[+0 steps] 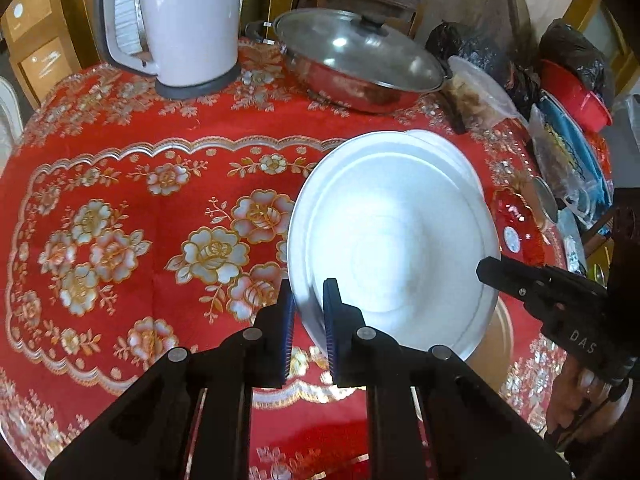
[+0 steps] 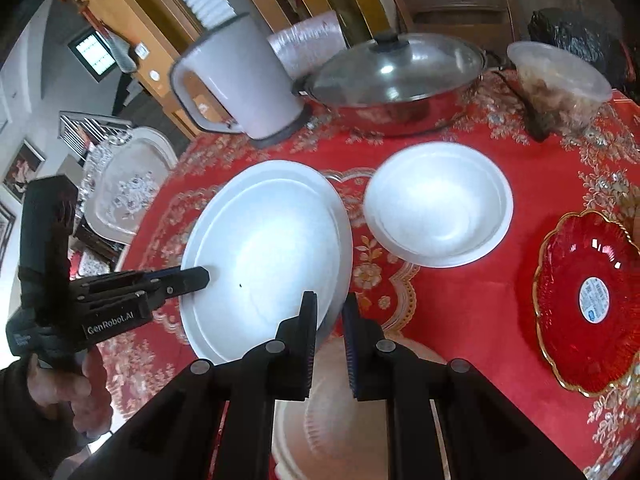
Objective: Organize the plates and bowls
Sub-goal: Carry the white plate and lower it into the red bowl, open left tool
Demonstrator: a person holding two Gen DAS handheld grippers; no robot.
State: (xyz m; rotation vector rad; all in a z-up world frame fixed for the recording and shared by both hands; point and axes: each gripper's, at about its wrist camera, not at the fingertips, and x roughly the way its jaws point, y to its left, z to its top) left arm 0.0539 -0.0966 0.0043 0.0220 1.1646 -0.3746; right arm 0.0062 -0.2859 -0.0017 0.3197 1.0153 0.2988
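While both claws pinch white plate's (image 2: 264, 248) rim, plate hangs tilted between them: left gripper (image 1: 308, 312) clenched on one edge, right gripper (image 2: 330, 320) on opposite. Uneven pull risks slip onto pale dish (image 2: 320, 412) beneath; white bowl (image 2: 438, 204) sits beyond right claw.

A round table in a red flowered cloth (image 1: 168, 128) carries a white kettle (image 1: 180, 20) and a lidded steel wok (image 1: 360, 60) at the back, a lidded plastic tub (image 2: 560, 80), a white bowl (image 2: 438, 204), a red glass dish (image 2: 588, 300) and a pale plate (image 2: 332, 412) at the near edge.
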